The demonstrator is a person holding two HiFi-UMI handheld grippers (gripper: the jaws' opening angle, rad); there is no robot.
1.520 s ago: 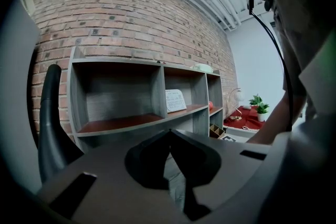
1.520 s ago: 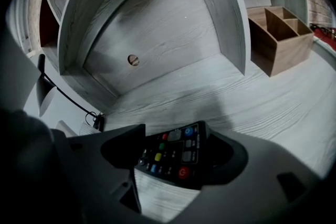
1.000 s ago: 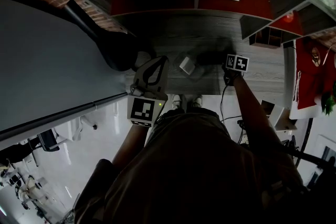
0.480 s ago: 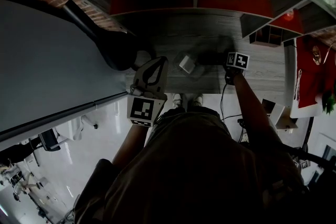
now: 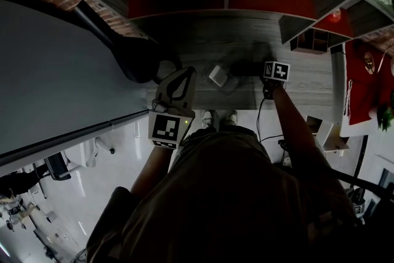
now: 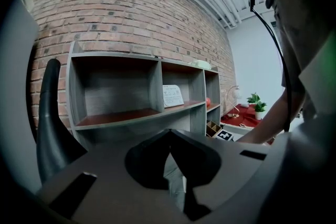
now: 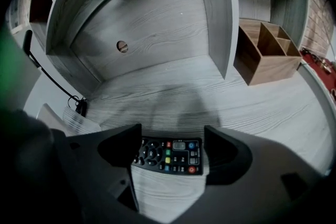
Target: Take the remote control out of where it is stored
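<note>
In the right gripper view a black remote control (image 7: 169, 155) with coloured buttons lies crosswise between my right gripper's (image 7: 172, 139) jaws. One jaw presses each end of it, just above the grey wooden shelf floor (image 7: 173, 86). The head view shows that gripper (image 5: 241, 64) as a dark blur reaching into the low shelf bay, its marker cube (image 5: 276, 70) behind it. My left gripper (image 5: 184, 74) hangs at the shelf's front edge, left of the right one. Its jaws meet at the tips (image 6: 169, 132) with nothing between them.
A white adapter (image 5: 217, 75) with a black cable (image 7: 52, 81) lies on the shelf between the grippers. A wooden organiser box (image 7: 268, 55) stands to the right, past a divider (image 7: 215, 13). A large grey screen (image 5: 49, 71) on a black stand (image 5: 123, 46) fills the left.
</note>
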